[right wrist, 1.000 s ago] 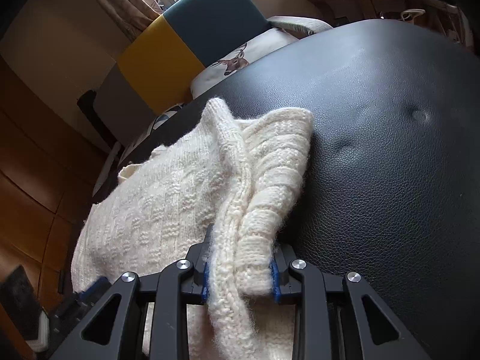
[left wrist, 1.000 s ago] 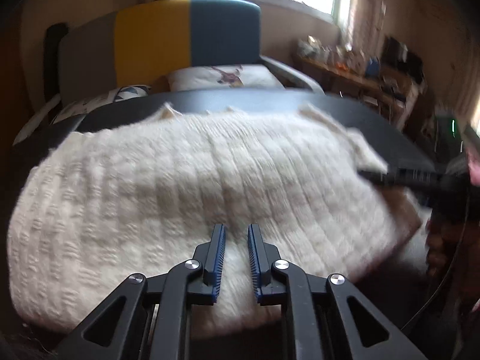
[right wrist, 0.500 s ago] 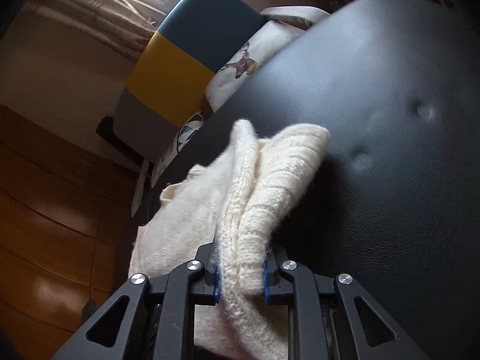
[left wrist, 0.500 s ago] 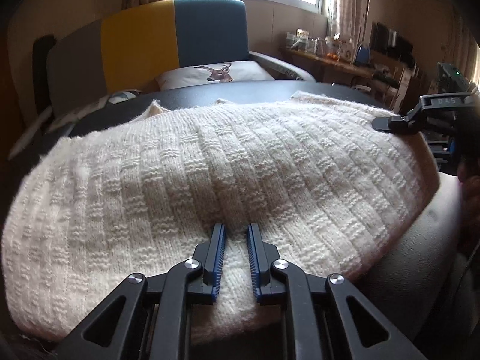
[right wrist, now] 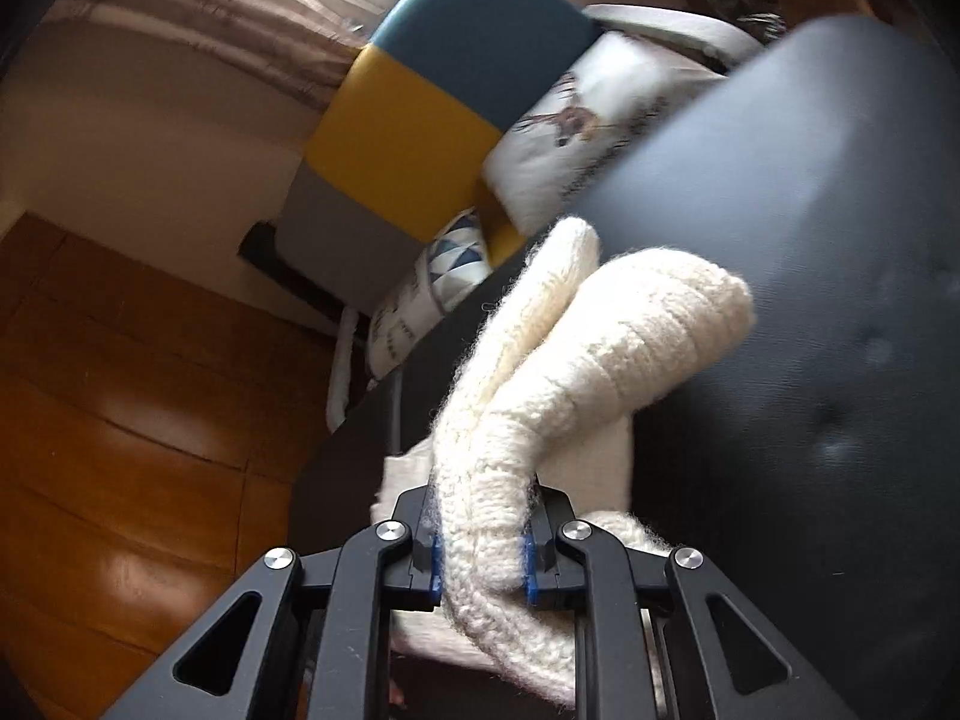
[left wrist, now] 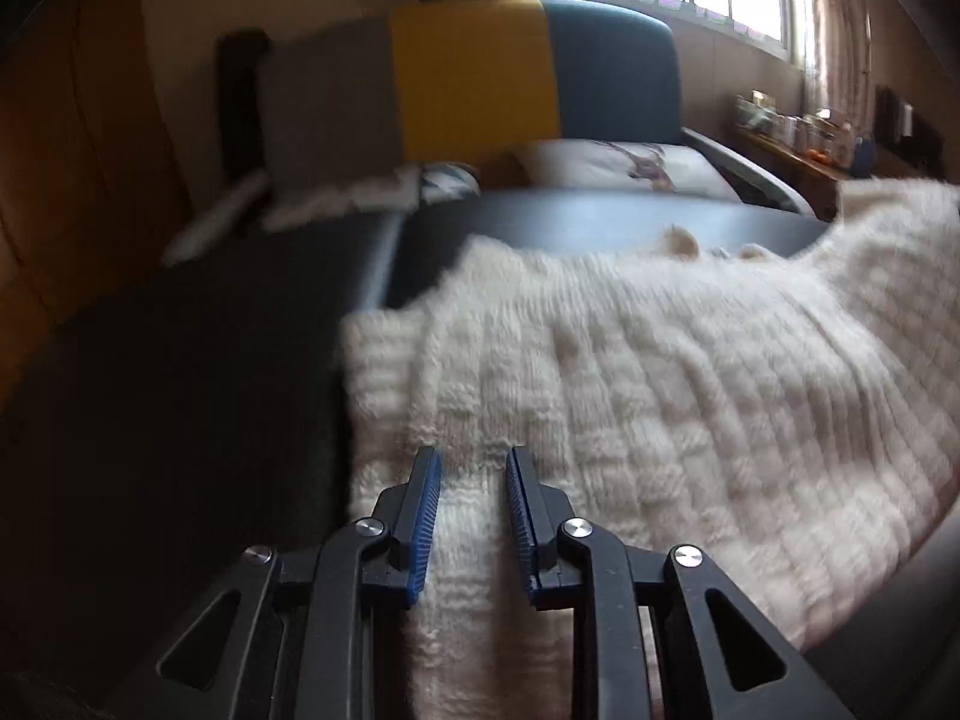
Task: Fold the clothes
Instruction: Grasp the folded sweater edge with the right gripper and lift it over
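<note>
A cream knitted sweater lies spread over a black padded surface; its left edge shows in the left wrist view. My left gripper sits at the sweater's near edge, and a strip of knit runs between its blue pads, which pinch it. In the right wrist view the sweater is bunched into a thick roll lifted off the black padded surface. My right gripper is shut on that roll. Neither gripper appears in the other's view.
Behind the surface stands an armchair with grey, yellow and teal panels, holding a deer-print cushion. A cluttered side table stands at the far right under the window. Wooden floor lies beyond the surface's left edge.
The left view has swung left, so the sweater's left edge and bare black surface now show. The right gripper has lifted and tilted further, bunching the held knit into a tighter roll.
</note>
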`<action>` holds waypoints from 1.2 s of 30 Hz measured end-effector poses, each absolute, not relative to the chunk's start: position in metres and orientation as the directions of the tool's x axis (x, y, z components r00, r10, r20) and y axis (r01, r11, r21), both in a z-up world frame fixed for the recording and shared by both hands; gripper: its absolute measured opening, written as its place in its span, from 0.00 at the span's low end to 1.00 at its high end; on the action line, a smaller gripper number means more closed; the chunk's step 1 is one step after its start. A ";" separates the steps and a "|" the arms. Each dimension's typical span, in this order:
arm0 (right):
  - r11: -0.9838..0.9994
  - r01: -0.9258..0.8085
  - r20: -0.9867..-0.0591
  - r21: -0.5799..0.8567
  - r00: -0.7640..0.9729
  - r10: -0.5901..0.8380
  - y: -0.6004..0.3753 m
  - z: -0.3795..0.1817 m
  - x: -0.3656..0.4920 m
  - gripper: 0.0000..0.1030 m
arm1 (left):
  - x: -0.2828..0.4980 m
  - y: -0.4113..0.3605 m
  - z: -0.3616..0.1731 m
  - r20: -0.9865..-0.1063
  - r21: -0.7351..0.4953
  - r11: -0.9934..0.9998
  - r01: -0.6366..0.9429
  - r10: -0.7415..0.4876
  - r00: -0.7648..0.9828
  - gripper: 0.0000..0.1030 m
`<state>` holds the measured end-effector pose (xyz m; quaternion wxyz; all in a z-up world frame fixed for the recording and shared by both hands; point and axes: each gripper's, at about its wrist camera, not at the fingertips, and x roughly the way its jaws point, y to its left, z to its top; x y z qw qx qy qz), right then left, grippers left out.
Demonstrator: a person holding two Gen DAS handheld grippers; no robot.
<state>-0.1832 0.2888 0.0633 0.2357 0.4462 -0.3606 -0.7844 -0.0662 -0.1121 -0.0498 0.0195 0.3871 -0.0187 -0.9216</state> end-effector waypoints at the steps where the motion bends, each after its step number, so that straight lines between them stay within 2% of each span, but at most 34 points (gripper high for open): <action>1: -0.627 0.060 -0.527 0.777 -0.484 -0.699 0.277 0.069 -0.185 0.18 | -0.065 -0.113 -0.051 -0.710 0.045 -0.999 0.010 -0.039 -0.703 0.22; 5: -0.627 0.120 -0.523 0.770 -0.445 -0.728 0.223 0.089 -0.192 0.18 | -0.059 -0.126 -0.055 -0.704 -0.092 -0.995 0.042 0.035 -0.709 0.21; 9: -0.621 0.194 -0.526 0.759 -0.380 -0.761 0.157 0.099 -0.197 0.18 | -0.055 -0.132 -0.057 -0.696 -0.154 -0.988 0.027 0.090 -0.712 0.21; 16: -0.696 0.276 -0.643 0.663 -0.266 -0.718 0.037 0.060 -0.199 0.18 | -0.051 -0.149 -0.061 -0.672 -0.267 -0.964 -0.004 0.190 -0.716 0.21; 22: -0.708 0.333 -0.696 0.622 -0.178 -0.696 -0.016 0.025 -0.190 0.18 | -0.020 -0.175 -0.063 -0.638 -0.315 -0.948 0.049 0.173 -0.750 0.21; 27: -0.712 0.432 -0.736 0.553 -0.147 -0.661 -0.047 0.018 -0.173 0.18 | -0.015 -0.202 -0.081 -0.587 -0.485 -0.874 0.029 0.301 -0.752 0.21; 31: -0.723 0.500 -0.789 0.477 -0.118 -0.603 -0.072 0.003 -0.161 0.18 | -0.012 -0.201 -0.083 -0.577 -0.467 -0.884 0.010 0.296 -0.761 0.21; 32: -0.729 0.511 -0.801 0.456 -0.122 -0.586 -0.075 0.000 -0.160 0.19 | -0.010 -0.203 -0.084 -0.565 -0.483 -0.875 0.008 0.305 -0.767 0.21; 34: -0.727 0.530 -0.804 0.437 -0.133 -0.579 -0.080 -0.002 -0.157 0.27 | -0.003 -0.211 -0.086 -0.532 -0.529 -0.849 0.011 0.321 -0.783 0.21; 36: -0.715 0.538 -0.793 0.446 -0.133 -0.595 -0.080 0.000 -0.154 0.43 | 0.006 -0.216 -0.086 -0.515 -0.546 -0.838 0.013 0.323 -0.794 0.22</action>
